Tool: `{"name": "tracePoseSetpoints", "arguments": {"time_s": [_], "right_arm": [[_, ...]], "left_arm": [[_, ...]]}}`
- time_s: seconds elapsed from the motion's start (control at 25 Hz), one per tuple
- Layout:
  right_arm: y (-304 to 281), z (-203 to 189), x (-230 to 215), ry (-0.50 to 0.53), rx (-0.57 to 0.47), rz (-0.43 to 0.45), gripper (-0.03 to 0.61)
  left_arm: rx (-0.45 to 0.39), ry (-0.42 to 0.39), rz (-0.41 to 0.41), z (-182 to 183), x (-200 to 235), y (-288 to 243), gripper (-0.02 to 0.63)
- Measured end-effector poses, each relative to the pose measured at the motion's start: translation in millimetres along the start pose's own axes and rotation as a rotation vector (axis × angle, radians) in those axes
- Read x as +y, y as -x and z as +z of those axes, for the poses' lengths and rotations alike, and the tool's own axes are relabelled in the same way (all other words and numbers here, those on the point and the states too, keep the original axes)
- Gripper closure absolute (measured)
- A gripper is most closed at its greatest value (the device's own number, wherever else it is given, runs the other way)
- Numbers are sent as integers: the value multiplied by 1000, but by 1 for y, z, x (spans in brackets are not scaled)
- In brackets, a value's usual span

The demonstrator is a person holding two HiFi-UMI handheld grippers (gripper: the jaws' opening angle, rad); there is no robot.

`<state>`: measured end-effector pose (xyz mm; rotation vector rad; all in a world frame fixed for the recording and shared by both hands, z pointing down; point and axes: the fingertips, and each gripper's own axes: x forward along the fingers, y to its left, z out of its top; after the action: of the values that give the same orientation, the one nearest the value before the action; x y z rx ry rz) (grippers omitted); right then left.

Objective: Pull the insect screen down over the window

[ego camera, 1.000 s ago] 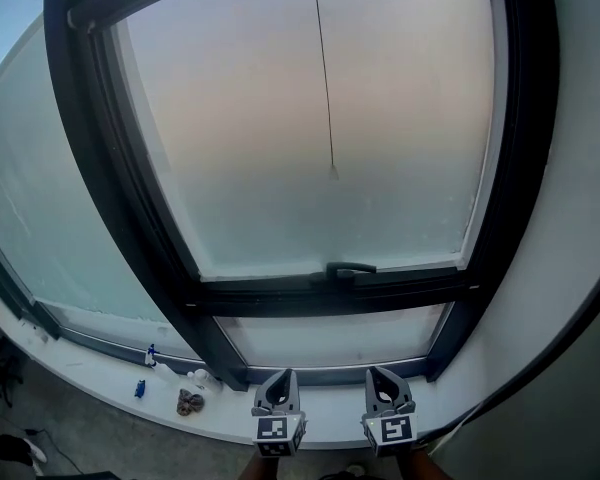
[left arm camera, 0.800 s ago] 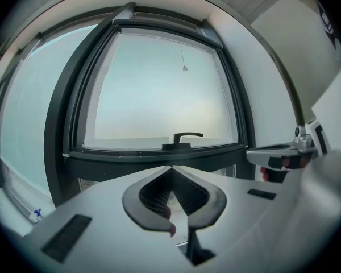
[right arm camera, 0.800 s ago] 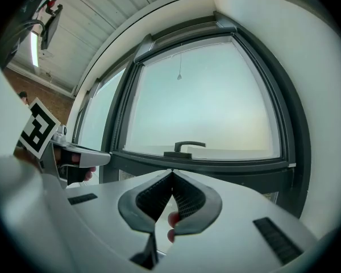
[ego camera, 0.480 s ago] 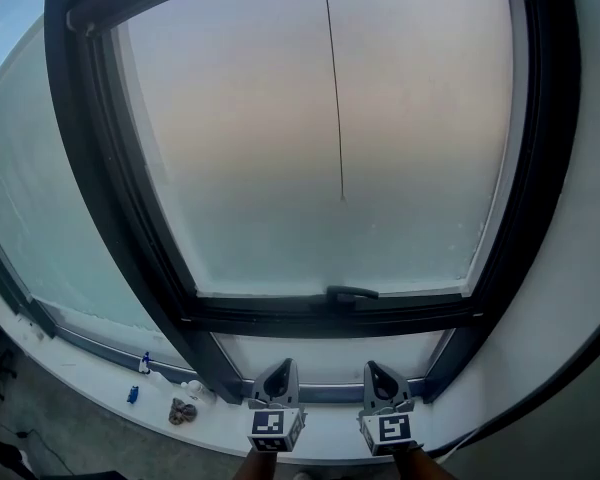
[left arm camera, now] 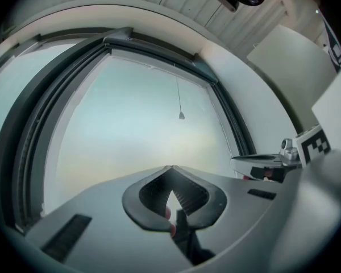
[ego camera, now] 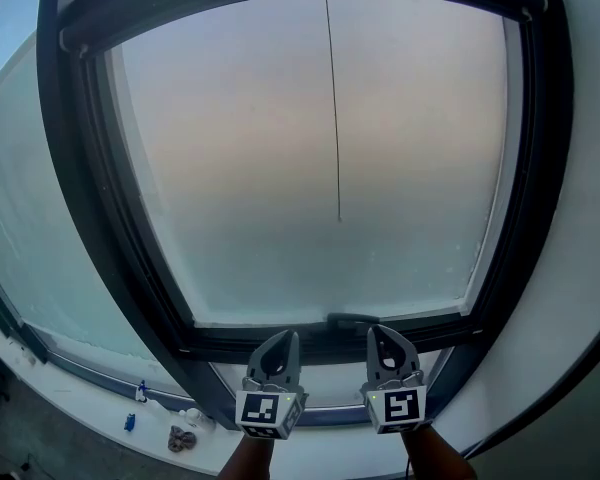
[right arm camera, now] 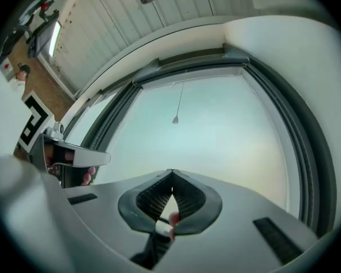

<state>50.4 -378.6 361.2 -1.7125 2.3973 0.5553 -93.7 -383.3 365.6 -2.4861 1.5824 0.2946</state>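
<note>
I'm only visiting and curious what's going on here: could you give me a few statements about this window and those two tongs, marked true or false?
1. The left tongs and right tongs are both closed and empty. True.
2. The right tongs hold the cord. False: the pull cord hangs free down the pane, above both tongs.
3. The handle is on the frame's top bar. False: the window handle sits at the sash's lower edge.
4. Small items lie on the sill at lower left. True.
</note>
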Motion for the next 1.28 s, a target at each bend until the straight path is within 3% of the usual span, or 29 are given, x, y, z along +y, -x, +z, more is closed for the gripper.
{"name": "tracePoseSetpoints", "arguments": {"time_s": [0.2,0.48,0.6,0.84,0.96,1.12,1.28], "right_arm": [[-33,57,-24,64,-94,-68,575],[-65,157,-50,256,-280,-122,575],[-82,188,-56,441,-296,-131,575],[-106,223,-71,727,-234,-146,535],[-120,240,-78,853,-206,-150,503],[-138,269,-85,992,-178,-162,463],[-156,310,-88,1072,-160,-145,407]], "left_arm": [[-99,-115,-2,49,19,-27,611],[-205,-237,6,144,37,-66,611],[-236,-437,9,184,38,-82,611],[-239,-798,125,250,54,-96,608],[-213,-974,147,279,51,-110,517],[-137,-1207,213,304,50,-126,458],[-52,-1353,250,326,50,-141,388]]}}
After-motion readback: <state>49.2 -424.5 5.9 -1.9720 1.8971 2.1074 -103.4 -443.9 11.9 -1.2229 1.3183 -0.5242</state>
